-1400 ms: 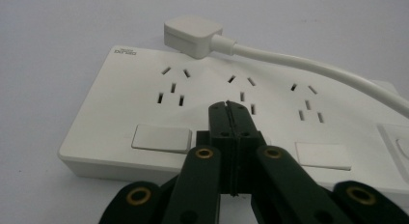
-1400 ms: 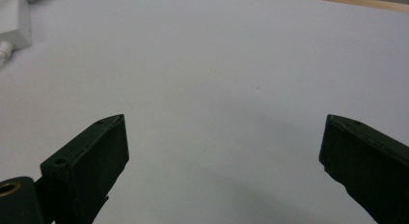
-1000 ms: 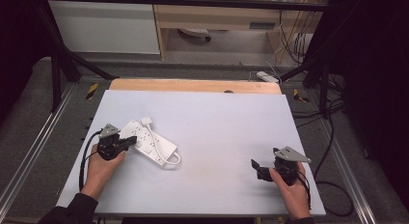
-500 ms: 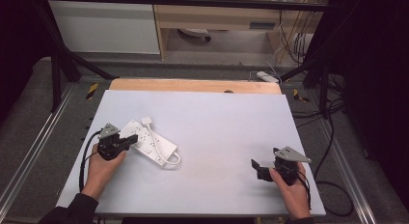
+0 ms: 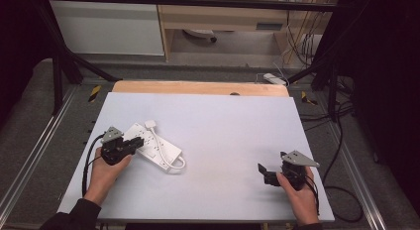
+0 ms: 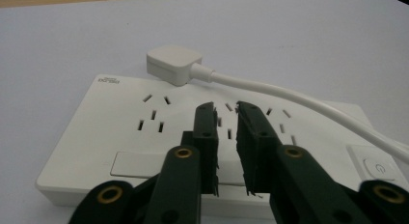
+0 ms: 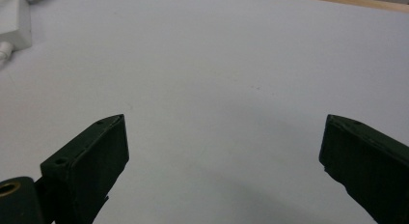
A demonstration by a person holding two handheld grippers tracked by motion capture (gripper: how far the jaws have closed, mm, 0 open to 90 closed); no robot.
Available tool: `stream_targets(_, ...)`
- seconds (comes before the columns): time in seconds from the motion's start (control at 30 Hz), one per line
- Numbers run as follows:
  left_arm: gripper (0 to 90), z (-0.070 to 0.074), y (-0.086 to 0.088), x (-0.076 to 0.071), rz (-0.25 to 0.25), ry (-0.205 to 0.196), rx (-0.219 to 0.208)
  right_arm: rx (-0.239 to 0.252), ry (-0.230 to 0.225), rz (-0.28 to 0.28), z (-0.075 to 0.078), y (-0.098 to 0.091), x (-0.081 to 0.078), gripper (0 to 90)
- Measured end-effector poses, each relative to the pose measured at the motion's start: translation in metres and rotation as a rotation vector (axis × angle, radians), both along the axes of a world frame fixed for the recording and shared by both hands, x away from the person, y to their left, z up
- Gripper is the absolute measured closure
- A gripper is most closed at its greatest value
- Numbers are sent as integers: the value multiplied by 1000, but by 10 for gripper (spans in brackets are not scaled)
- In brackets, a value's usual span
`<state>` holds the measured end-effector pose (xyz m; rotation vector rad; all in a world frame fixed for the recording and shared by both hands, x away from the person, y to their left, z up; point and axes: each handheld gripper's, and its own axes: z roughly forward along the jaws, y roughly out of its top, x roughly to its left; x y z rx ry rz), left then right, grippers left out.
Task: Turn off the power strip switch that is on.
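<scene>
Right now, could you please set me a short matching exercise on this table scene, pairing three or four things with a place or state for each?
Things:
1. left gripper
2. right gripper
3. plug
4. power strip

Places or states:
A. jaws wide apart over bare table
B. lies flat at the table's left
C. rests on the strip's top, cable trailing off
D. jaws a narrow gap apart over the strip, just been opening, nothing between them

Pairs: 1-D, 2-A, 3-C, 4-B
</scene>
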<state>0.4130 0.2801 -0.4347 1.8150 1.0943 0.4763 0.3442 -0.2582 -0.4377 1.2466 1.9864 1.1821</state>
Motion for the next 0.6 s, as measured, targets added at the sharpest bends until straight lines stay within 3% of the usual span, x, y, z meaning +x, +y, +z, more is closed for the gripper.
stream_targets(0.3, 601, 1, -3, 0, -5, 2, -34, 2, -2, 1, 0, 0, 0, 38)
stream_targets(0.6, 456, 4, -8, 0, -12, -4, -42, 1, -1, 4, 0, 0, 1, 38)
